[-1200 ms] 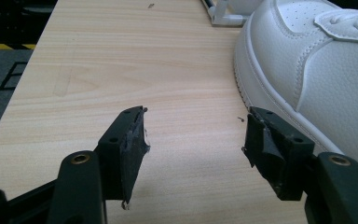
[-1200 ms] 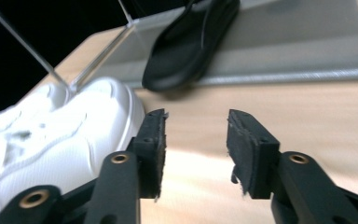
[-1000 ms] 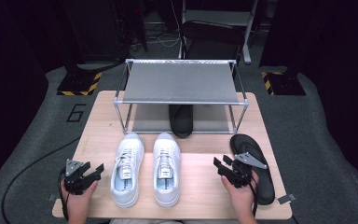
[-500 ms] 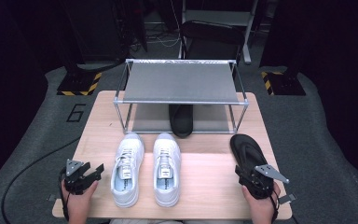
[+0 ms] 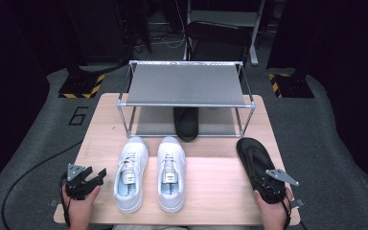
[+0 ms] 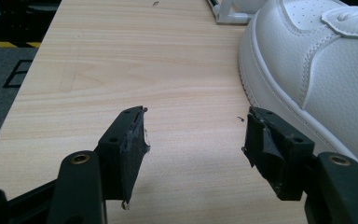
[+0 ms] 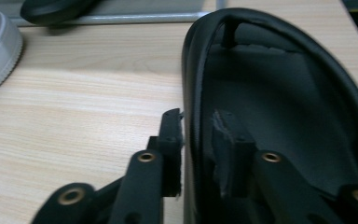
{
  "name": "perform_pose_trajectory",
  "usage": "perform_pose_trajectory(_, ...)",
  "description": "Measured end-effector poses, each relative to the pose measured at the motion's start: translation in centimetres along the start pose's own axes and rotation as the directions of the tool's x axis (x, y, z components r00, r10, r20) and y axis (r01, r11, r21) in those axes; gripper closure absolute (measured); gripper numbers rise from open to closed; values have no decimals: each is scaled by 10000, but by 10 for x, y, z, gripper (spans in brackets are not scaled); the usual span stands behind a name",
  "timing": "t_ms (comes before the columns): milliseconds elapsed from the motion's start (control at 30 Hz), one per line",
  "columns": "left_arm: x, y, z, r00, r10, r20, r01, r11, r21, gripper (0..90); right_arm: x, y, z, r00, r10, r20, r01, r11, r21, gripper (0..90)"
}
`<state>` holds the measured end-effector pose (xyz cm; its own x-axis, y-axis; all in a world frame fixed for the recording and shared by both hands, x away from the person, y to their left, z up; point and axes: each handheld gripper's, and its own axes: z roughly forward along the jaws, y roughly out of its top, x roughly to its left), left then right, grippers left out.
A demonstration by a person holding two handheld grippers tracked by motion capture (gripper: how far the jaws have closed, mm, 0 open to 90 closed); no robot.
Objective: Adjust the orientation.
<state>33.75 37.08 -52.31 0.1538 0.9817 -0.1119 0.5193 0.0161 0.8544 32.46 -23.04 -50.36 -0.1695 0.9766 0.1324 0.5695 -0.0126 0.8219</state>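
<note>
A black flip-flop sandal [image 5: 253, 154] lies on the right side of the wooden table [image 5: 211, 191], toe pointing away. My right gripper [image 5: 267, 184] sits at its heel end. In the right gripper view the jaws of the right gripper [image 7: 196, 119] straddle the left rim of the sandal [image 7: 279, 93], one outside and one on the footbed, pressed close on it. My left gripper [image 5: 95, 176] rests open at the table's front left. Its jaws [image 6: 196, 126] are wide apart over bare wood, just left of a white sneaker [image 6: 317, 70].
Two white sneakers [image 5: 130, 175] [image 5: 170, 172] stand side by side at the front centre. A metal shoe rack [image 5: 186, 84] stands at the back, with a second black sandal [image 5: 186, 123] on its lower shelf. The table's edges are close to both hands.
My right gripper moved right from the wood beside the sandal onto its heel and its jaws came together on the rim. The left gripper stayed still.
</note>
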Motion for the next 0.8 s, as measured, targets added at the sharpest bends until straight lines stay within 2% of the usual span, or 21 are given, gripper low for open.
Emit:
perform_pose_trajectory(67,0,1,-1,10000,37,54,-38,9998,198,376,-1,0,2,9997,85,-230,-84,10000,50,796)
perform_pose_trajectory(167,0,1,-1,10000,22,59,-23,9998,211,376,1,1,3,9999,112,-116,-111,9999,67,835)
perform_pose_trajectory(367,0,1,-1,10000,36,64,-38,9998,211,376,5,1,3,9996,175,-214,-174,9998,81,836)
perform_pose_trajectory(467,0,1,-1,10000,34,60,-35,9998,204,376,12,1,4,9994,80,-325,-75,9999,131,836)
perform_pose_trajectory(533,0,1,0,10000,87,47,-87,9998,180,376,18,1,6,9984,110,-557,-105,9999,102,836)
perform_pose_trajectory(733,-1,1,-1,10000,85,48,-86,9997,212,376,42,2,14,9937,-308,-1079,331,9993,187,834)
perform_pose_trajectory(800,0,1,-1,10000,29,65,-30,9998,177,376,46,3,15,9915,-595,-1155,612,9981,112,798)
